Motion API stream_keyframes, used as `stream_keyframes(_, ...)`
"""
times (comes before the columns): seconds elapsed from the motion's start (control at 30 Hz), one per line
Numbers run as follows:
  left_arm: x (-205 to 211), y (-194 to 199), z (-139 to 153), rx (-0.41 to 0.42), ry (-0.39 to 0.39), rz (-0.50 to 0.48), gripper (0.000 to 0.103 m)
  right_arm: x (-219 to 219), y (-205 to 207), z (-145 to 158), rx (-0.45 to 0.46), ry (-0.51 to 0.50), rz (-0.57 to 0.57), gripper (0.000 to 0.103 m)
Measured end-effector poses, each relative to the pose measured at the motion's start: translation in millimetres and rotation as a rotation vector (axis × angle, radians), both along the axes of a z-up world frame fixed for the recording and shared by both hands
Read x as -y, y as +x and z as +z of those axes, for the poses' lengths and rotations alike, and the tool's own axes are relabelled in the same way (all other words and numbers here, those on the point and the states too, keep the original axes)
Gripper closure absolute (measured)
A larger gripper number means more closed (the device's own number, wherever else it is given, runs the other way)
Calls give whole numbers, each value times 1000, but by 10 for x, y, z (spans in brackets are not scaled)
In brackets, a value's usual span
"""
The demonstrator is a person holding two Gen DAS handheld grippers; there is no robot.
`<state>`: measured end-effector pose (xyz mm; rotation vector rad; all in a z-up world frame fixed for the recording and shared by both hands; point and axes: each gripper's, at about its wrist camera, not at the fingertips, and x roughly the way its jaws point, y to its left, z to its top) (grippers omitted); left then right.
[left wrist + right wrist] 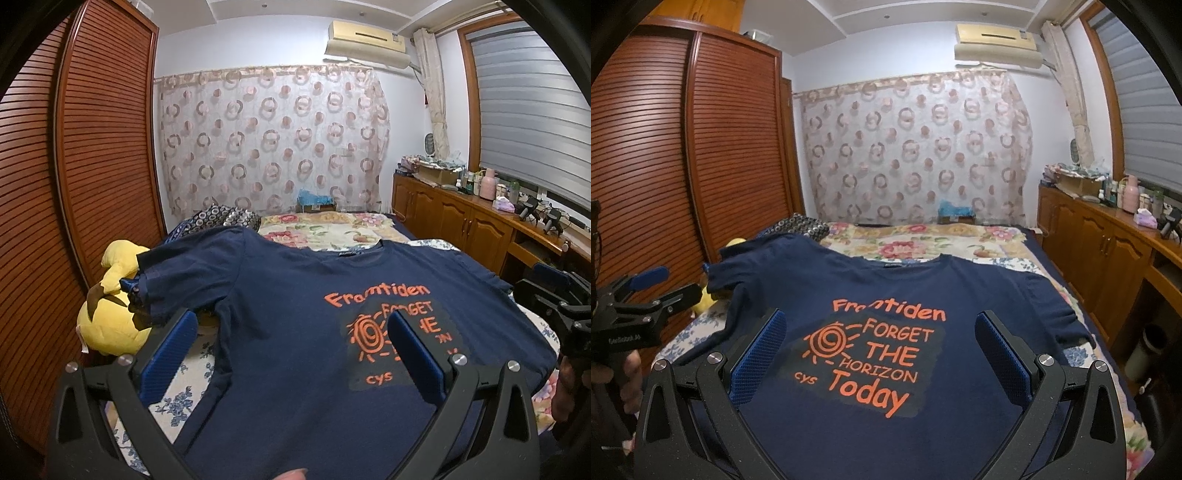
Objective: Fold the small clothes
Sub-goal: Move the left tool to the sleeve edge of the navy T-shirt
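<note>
Floral bedspread (1008, 240) stretches ahead, wardrobe (701, 147) off left. Navy T-shirt (886, 288) reading "FORGET THE HORIZON Today" lies flat beneath my left tongs (291, 332) and right tongs (881, 334), both spread.

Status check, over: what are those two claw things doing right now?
Left hand-held gripper open, empty. Right hand-held gripper open, empty. Navy T-shirt spread flat, unfolded. Yellow plush toy under its sleeve.

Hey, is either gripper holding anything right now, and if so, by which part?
Nothing held. Left gripper and right gripper are open above the flat navy T-shirt.
</note>
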<state>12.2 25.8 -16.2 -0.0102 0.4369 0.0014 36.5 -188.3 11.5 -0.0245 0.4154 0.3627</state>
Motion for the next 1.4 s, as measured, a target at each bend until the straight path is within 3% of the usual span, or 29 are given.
stream_keyframes(0.4, -420, 186, -206, -80, -15, 26, 0, -169, 210, -173, -54, -30, 67, 0)
stream_keyframes(0.87, -1220, 444, -294, -133, -38, 45, 0, -399, 424, -501, -150, -83, 139, 0)
stream_keyframes(1.07, -1549, 660, -231, -136, -69, 53, 8, -490, 480, -559, -159, -105, 167, 0)
stream_keyframes(1.4, -1906, 1291, -344, -240, -118, 55, 43, -580, 559, -606, -172, -107, 200, 0)
